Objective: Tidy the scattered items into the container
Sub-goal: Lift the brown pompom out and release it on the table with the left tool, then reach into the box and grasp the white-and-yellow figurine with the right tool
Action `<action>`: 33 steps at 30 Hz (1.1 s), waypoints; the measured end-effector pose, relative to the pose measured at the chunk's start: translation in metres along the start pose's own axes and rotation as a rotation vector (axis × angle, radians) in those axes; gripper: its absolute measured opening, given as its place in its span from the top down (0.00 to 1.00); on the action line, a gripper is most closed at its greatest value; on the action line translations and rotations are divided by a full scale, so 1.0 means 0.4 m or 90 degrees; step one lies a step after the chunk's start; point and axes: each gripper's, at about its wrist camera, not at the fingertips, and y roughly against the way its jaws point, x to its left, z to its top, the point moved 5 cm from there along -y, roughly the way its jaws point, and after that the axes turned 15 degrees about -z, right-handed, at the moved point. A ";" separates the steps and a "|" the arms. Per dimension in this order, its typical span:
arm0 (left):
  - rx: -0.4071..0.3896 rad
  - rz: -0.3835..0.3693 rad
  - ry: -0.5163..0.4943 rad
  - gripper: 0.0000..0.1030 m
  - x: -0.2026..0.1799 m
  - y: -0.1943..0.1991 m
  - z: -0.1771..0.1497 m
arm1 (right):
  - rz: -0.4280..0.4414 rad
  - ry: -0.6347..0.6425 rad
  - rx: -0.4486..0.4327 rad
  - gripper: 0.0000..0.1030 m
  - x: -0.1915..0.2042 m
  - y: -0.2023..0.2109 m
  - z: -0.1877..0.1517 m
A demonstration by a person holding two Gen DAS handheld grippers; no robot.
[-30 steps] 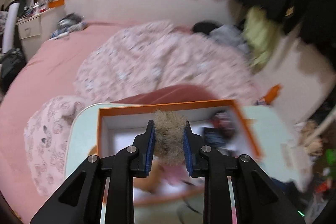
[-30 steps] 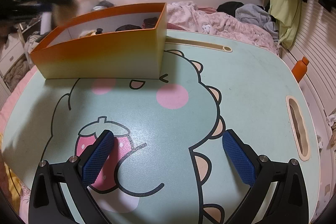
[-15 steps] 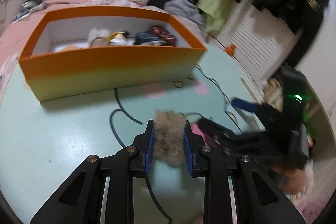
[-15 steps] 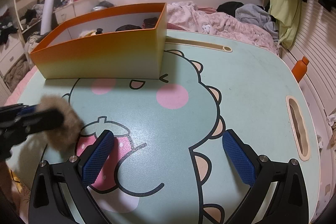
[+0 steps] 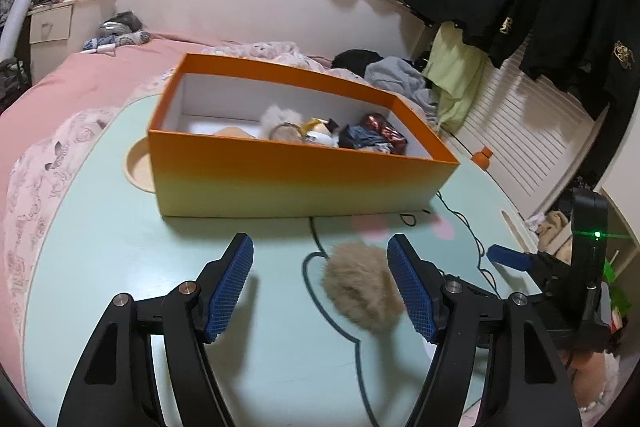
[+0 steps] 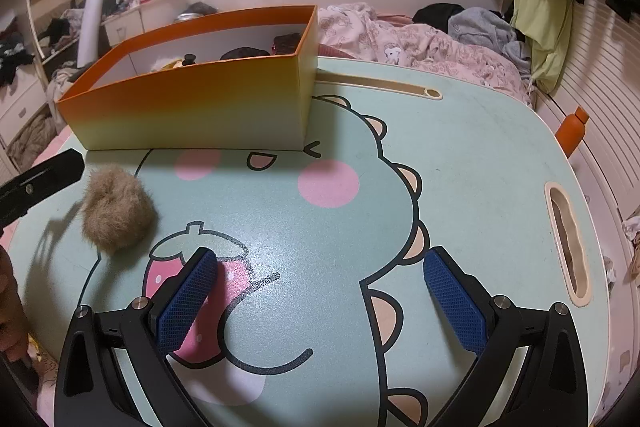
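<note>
Tan fluffy pompom lies on the mint counter between the opening left tongs, close to the right-hand pad and unpinched, with the orange box beyond, while the right tongs hover spread wide and empty.

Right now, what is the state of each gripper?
Left gripper: jaws opening, fluffy brown pompom between them, not gripped.
Right gripper: open, holding nothing.
</note>
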 end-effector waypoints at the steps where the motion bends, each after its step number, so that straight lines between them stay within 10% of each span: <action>1: 0.000 0.001 0.003 0.32 0.003 -0.001 0.001 | 0.000 0.000 0.000 0.00 0.000 0.000 0.000; 11: -0.028 0.093 0.004 0.32 0.051 0.110 0.061 | 0.040 -0.029 -0.135 0.07 -0.005 0.141 0.107; 15: -0.066 0.123 0.022 0.32 0.089 0.161 0.081 | 0.141 0.032 -0.178 0.31 0.081 0.218 0.246; 19: -0.072 0.119 0.025 0.32 0.095 0.169 0.083 | 0.239 0.052 -0.062 0.51 0.197 0.128 0.365; 33: -0.081 0.105 0.037 0.32 0.090 0.175 0.075 | 0.189 0.106 0.135 0.65 0.334 -0.157 0.382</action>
